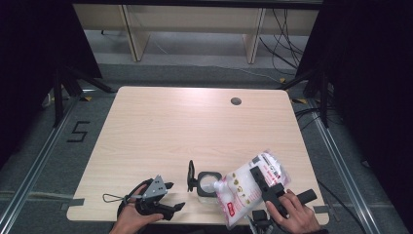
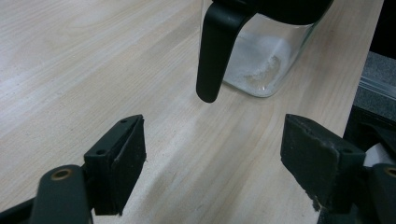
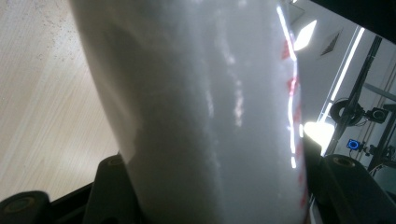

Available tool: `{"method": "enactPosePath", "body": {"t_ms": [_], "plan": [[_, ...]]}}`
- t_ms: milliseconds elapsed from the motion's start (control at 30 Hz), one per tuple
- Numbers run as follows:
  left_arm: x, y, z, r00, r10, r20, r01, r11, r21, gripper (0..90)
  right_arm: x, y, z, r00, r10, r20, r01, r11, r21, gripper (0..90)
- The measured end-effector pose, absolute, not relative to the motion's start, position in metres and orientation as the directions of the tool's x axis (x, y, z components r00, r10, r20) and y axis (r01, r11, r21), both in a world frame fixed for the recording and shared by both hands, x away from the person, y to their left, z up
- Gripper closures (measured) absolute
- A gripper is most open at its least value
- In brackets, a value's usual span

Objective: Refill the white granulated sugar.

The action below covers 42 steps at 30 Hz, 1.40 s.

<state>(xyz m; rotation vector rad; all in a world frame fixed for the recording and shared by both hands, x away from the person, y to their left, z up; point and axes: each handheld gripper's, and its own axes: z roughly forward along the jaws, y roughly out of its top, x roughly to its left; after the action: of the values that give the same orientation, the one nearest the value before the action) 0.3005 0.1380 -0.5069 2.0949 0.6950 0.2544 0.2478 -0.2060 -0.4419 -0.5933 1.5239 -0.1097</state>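
Note:
A clear plastic bag of white powder [image 1: 243,187] with red print is tilted over the table's front edge, its lower corner at the mouth of a glass jar [image 1: 206,185]. My right gripper [image 1: 255,175] is shut on the bag, one black jaw lying across its top. In the right gripper view the bag [image 3: 205,107] sits squeezed between both jaws of that gripper [image 3: 224,163]. The jar [image 2: 261,60] has a black rim and a black handle [image 2: 212,51], with a little white powder at its bottom. My left gripper [image 1: 174,196] stands open left of the jar; its jaws [image 2: 215,140] hold nothing.
The light wooden table [image 1: 195,126] has a round cable hole [image 1: 235,101] at the back right. The jar and both hands are close to the front edge [image 1: 146,220]. Dark stands and cables flank the table on the floor.

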Motion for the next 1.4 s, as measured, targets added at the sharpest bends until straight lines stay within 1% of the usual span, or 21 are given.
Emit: {"method": "enactPosePath", "body": {"t_ms": [133,167,300,333,367,433,500,633,700,767,867,900,933,1000,1033,1300,1400], "plan": [[0.3009,0.1385,-0.5063,0.827,0.559,-0.070,0.376,-0.455,0.807,21.8,0.2473,-0.2055,-0.4424,0.059,-0.429,-0.901,-0.293,0.856,-0.427,45.7],[0.3006,0.1383,-0.5065,0.823,0.563,-0.076,0.383,-0.450,0.807,21.8,0.2478,-0.2067,-0.4438,0.047,-0.412,-0.910,-0.292,0.866,-0.407,45.7],[0.3010,0.1386,-0.5062,0.827,0.558,-0.065,0.372,-0.458,0.808,21.8,0.2473,-0.2056,-0.4420,0.061,-0.432,-0.900,-0.293,0.854,-0.430,45.7],[0.3007,0.1382,-0.5066,0.823,0.562,-0.077,0.383,-0.451,0.806,21.8,0.2479,-0.2063,-0.4430,0.063,-0.413,-0.908,-0.292,0.863,-0.413,45.8],[0.3007,0.1381,-0.5068,0.822,0.565,-0.071,0.380,-0.451,0.808,21.8,0.2480,-0.2056,-0.4419,0.075,-0.423,-0.903,-0.295,0.856,-0.425,45.8],[0.3007,0.1383,-0.5064,0.825,0.561,-0.074,0.381,-0.453,0.806,21.8,0.2478,-0.2062,-0.4430,0.063,-0.414,-0.908,-0.289,0.863,-0.414,45.8],[0.3009,0.1382,-0.5067,0.824,0.563,-0.070,0.377,-0.452,0.808,21.8,0.2477,-0.2059,-0.4417,0.074,-0.427,-0.901,-0.293,0.855,-0.429,45.8],[0.3007,0.1382,-0.5065,0.824,0.561,-0.075,0.381,-0.452,0.807,21.8,0.2475,-0.2056,-0.4417,0.075,-0.426,-0.902,-0.294,0.855,-0.428,45.9],[0.3013,0.1384,-0.5068,0.825,0.560,-0.067,0.374,-0.454,0.808,21.8,0.2477,-0.2057,-0.4415,0.073,-0.424,-0.903,-0.296,0.855,-0.425,45.9],[0.3003,0.1375,-0.5071,0.819,0.568,-0.087,0.389,-0.436,0.811,21.8,0.2477,-0.2057,-0.4418,0.073,-0.422,-0.904,-0.295,0.856,-0.424,46.0],[0.3003,0.1374,-0.5073,0.817,0.571,-0.085,0.388,-0.435,0.812,21.8,0.2477,-0.2061,-0.4421,0.068,-0.411,-0.909,-0.296,0.862,-0.412,46.0],[0.3013,0.1385,-0.5068,0.825,0.561,-0.069,0.375,-0.453,0.809,21.8,0.2468,-0.2065,-0.4436,0.067,-0.384,-0.921,-0.284,0.878,-0.386,46.0],[0.3003,0.1373,-0.5073,0.817,0.571,-0.086,0.389,-0.434,0.813,21.8,0.2465,-0.2067,-0.4439,0.067,-0.379,-0.923,-0.283,0.880,-0.382,46.1],[0.3005,0.1376,-0.5070,0.819,0.567,-0.088,0.390,-0.436,0.811,21.8,0.2467,-0.2066,-0.4434,0.062,-0.387,-0.920,-0.288,0.875,-0.388,46.1],[0.3018,0.1393,-0.5066,0.823,0.565,-0.063,0.378,-0.461,0.803,21.8,0.2468,-0.2066,-0.4433,0.063,-0.387,-0.920,-0.288,0.876,-0.388,46.1],[0.3014,0.1393,-0.5064,0.823,0.562,-0.078,0.384,-0.450,0.806,21.8,0.2460,-0.2065,-0.4429,0.071,-0.374,-0.925,-0.283,0.881,-0.378,46.2],[0.3021,0.1398,-0.5062,0.827,0.558,-0.070,0.375,-0.455,0.808,21.8,0.2464,-0.2062,-0.4420,0.067,-0.383,-0.921,-0.287,0.877,-0.385,46.2]]}}
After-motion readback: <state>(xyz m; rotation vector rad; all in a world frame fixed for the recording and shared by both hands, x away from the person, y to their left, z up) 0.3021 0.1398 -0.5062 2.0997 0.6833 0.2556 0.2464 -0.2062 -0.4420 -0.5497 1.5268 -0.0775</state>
